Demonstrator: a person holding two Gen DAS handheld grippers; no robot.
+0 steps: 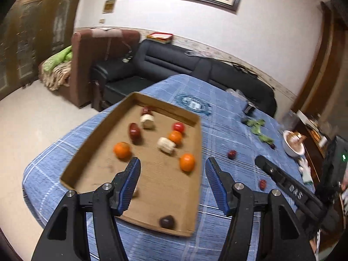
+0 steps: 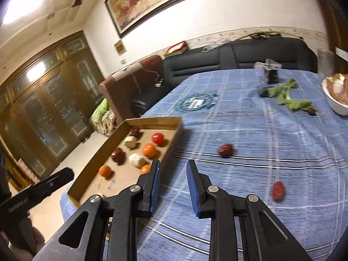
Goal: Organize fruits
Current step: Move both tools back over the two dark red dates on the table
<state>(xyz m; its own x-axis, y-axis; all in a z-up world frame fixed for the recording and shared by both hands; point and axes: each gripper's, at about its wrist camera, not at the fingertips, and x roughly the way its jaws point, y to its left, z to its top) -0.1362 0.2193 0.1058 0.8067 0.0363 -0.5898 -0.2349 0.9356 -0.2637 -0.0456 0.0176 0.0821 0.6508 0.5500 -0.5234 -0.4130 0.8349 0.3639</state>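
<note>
A shallow cardboard tray point(image 1: 196, 174) lies on the blue checked tablecloth point(image 1: 228, 130); it also shows in the right wrist view point(image 2: 91, 169). In it lie three oranges point(image 1: 187, 162), a red tomato point(image 1: 178, 126), white corn pieces point(image 1: 166, 144), dark red dates point(image 1: 134, 131) and a dark round fruit point(image 1: 167, 221). My left gripper point(image 1: 173, 165) is open and empty above the tray's near half. My right gripper point(image 2: 173, 166) is open and empty just right of the tray. Two red dates lie loose on the cloth: a wrinkled date point(image 2: 225, 150) and a smooth date point(image 2: 278, 191).
Green leafy vegetables point(image 2: 287, 95), a white bowl point(image 2: 336, 103) and a small dark box point(image 2: 271, 74) sit at the table's far right. A black sofa point(image 1: 174, 63) and a brown armchair point(image 1: 87, 65) stand behind the table. The table's left edge drops to the floor.
</note>
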